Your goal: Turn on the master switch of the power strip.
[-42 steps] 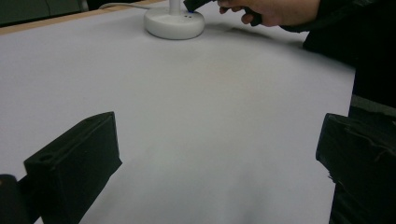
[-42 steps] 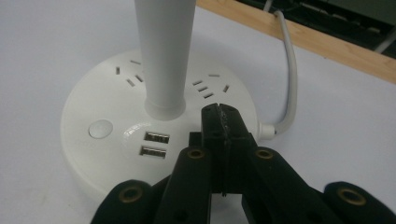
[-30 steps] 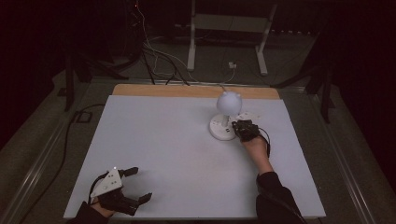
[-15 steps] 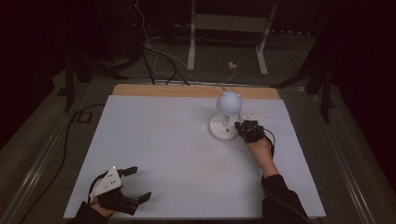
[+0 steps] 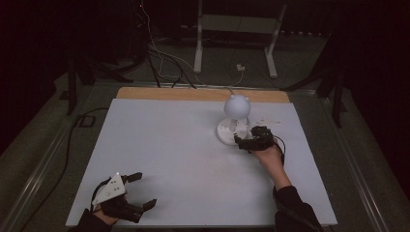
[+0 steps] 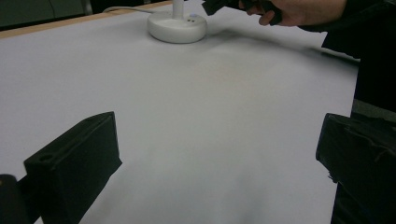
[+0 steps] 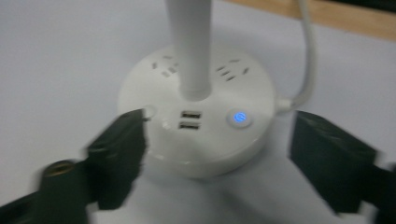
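A white desk lamp with a round head (image 5: 236,105) stands on a disc base (image 5: 226,131) at the table's far right of centre. In the right gripper view the base (image 7: 196,144) shows sockets, two USB ports (image 7: 189,120) and a blue-lit button (image 7: 239,117) beside the stem (image 7: 190,46). My right gripper (image 5: 240,141) is open just in front of the base, its jaws on either side of the base front (image 7: 219,126); the left jaw tip overlaps the rim. My left gripper (image 5: 145,190) rests open at the near left corner, nothing between its jaws (image 6: 217,135).
The lamp's white cable (image 7: 306,56) runs off the back over the wooden table edge (image 5: 193,94). The white table cover (image 5: 169,145) spreads between the two grippers. Beyond the table are floor cables and a metal stand (image 5: 237,24).
My right gripper has crept slightly nearer along the lamp base's right front. The left gripper has stayed put.
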A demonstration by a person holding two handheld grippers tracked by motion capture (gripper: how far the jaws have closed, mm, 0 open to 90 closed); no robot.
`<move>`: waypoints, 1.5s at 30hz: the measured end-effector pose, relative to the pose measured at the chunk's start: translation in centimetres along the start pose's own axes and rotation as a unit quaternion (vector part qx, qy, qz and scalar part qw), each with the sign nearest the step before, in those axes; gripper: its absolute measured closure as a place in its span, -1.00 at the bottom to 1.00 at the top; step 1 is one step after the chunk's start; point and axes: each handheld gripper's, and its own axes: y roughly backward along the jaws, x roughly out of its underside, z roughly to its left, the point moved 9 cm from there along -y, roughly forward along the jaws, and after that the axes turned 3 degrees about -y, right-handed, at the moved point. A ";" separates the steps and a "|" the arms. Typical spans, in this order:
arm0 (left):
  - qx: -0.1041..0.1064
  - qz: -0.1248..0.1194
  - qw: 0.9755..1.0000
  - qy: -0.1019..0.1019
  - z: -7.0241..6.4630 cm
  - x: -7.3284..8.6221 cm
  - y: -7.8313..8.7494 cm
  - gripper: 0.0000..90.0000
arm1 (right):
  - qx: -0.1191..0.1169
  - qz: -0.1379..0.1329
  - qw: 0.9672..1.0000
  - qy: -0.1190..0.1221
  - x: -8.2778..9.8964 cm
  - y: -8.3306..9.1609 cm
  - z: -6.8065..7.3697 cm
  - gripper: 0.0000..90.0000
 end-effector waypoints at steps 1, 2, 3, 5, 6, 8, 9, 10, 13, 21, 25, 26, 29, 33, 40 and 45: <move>0.000 -0.001 1.000 0.000 0.0 0.0 0.0 -1.00 | -0.008 0.005 1.000 -0.002 0.1 0.1 0.2 -0.99; 0.000 -0.001 1.000 0.000 0.0 0.0 0.0 -1.00 | -0.020 0.008 1.000 -0.003 0.1 0.2 0.4 -1.00; 0.000 -0.001 1.000 0.000 0.0 0.0 0.0 -1.00 | -0.020 0.008 1.000 -0.003 0.1 0.2 0.4 -1.00; 0.001 -0.001 1.000 0.001 0.0 0.0 0.0 -1.00 | -0.031 0.010 0.999 -0.004 0.1 0.7 0.9 -1.00; 0.001 0.000 1.000 0.000 0.0 0.0 0.0 -1.00 | -0.031 0.010 0.999 -0.003 0.0 0.9 1.0 -1.00; 0.001 -0.001 1.000 0.000 -0.1 0.0 0.0 -1.00 | -0.035 0.013 0.999 0.003 0.1 1.3 1.3 -1.00; 0.001 -0.002 1.000 0.000 -0.1 0.0 0.0 -1.00 | -0.035 0.013 0.999 0.003 0.1 1.3 1.3 -1.00; 0.001 -0.002 1.000 0.000 -0.1 -0.1 0.1 -1.00 | -0.036 0.014 0.999 0.007 0.2 1.4 1.4 -1.00; 0.001 -0.003 1.000 0.001 -0.1 -0.1 0.1 -1.00 | -0.042 0.015 0.999 0.017 0.4 2.1 1.9 -1.00; 0.002 -0.001 1.000 0.003 0.0 0.0 0.0 -1.00 | -0.065 0.015 0.997 0.036 2.4 4.0 3.2 -1.00; 0.002 0.001 1.000 0.003 0.0 0.0 0.0 -1.00 | -0.074 0.006 0.997 0.037 3.5 5.0 3.6 -1.00; 0.002 0.001 1.000 0.004 0.0 0.0 0.0 -1.00 | -0.076 0.007 0.996 0.040 3.8 5.2 3.6 -1.00; 0.002 0.000 1.000 0.004 0.0 0.0 -0.1 -1.00 | -0.088 0.007 0.995 0.046 4.9 6.0 4.0 -1.00; 0.003 0.001 1.000 0.002 0.0 0.0 0.0 -1.00 | -0.095 0.008 0.994 0.057 6.2 7.1 4.3 -1.00; 0.003 0.001 1.000 0.000 -0.1 0.0 0.0 -1.00 | -0.093 0.012 0.993 0.076 8.9 9.1 4.2 -1.00; 0.003 0.001 1.000 0.000 -0.1 0.0 0.1 -1.00 | -0.088 0.016 0.992 0.085 10.6 10.3 3.7 -1.00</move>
